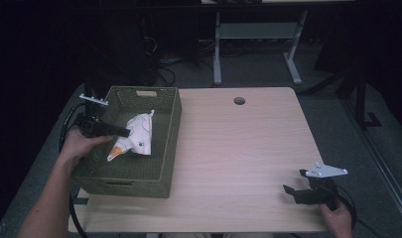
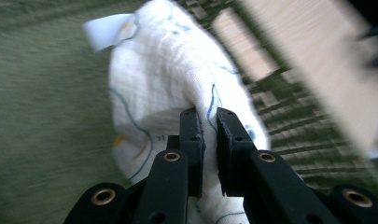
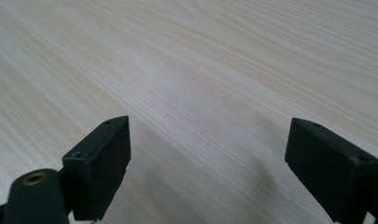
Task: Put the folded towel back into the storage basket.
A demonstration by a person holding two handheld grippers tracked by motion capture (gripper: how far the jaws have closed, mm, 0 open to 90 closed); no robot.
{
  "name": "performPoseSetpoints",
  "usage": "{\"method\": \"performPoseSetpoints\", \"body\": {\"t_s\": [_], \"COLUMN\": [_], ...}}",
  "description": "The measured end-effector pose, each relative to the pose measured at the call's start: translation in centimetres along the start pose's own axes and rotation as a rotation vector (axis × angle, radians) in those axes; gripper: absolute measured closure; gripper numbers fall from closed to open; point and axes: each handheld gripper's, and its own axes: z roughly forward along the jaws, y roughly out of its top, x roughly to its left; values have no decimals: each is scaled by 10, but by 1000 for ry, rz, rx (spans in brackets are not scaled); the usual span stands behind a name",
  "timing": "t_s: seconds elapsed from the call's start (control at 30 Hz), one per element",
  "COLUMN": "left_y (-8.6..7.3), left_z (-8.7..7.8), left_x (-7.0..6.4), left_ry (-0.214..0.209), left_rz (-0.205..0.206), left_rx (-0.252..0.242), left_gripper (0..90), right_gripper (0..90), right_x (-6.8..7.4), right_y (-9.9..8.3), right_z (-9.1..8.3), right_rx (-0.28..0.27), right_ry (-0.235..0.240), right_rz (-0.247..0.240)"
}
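A dim room: grey floor (image 1: 268, 74), white desk legs (image 1: 217, 49) and loose cables (image 1: 164, 64) behind the pale wooden table (image 1: 238, 148).

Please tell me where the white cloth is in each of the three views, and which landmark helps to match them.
High view: the white cloth lies inside the green basket, left of centre, at the left gripper tip.
Left gripper view: it sits centre frame, pinched between the jaws.
Right gripper view: bare wooden table beyond open jaws.
Shared landmark: the basket's woven wall.
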Motion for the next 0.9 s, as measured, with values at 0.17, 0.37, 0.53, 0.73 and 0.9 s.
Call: {"method": "performPoseSetpoints", "body": {"t_s": [0.17, 0.37, 0.53, 0.73, 0.9], "left_y": [2, 4, 4, 8, 11], "left_z": [9, 22, 34, 57, 80], "left_x": [-1, -8, -13, -21, -24], "left_ry": [102, 69, 44, 36, 44], "left_rz": [37, 33, 30, 54, 26], "left_rx": [64, 100, 142, 227, 297], "left_gripper": [616, 602, 607, 577, 570], "right_gripper": [136, 136, 136, 137, 137], "right_x": [1, 1, 2, 2, 1], "right_y": [0, 0, 0, 1, 1], "right_z": [-1, -1, -1, -2, -3], "right_rx": [0, 0, -5, -7, -13], "right_ry": [3, 6, 12, 17, 17], "right_rz": [-2, -7, -7, -10, -9]}}
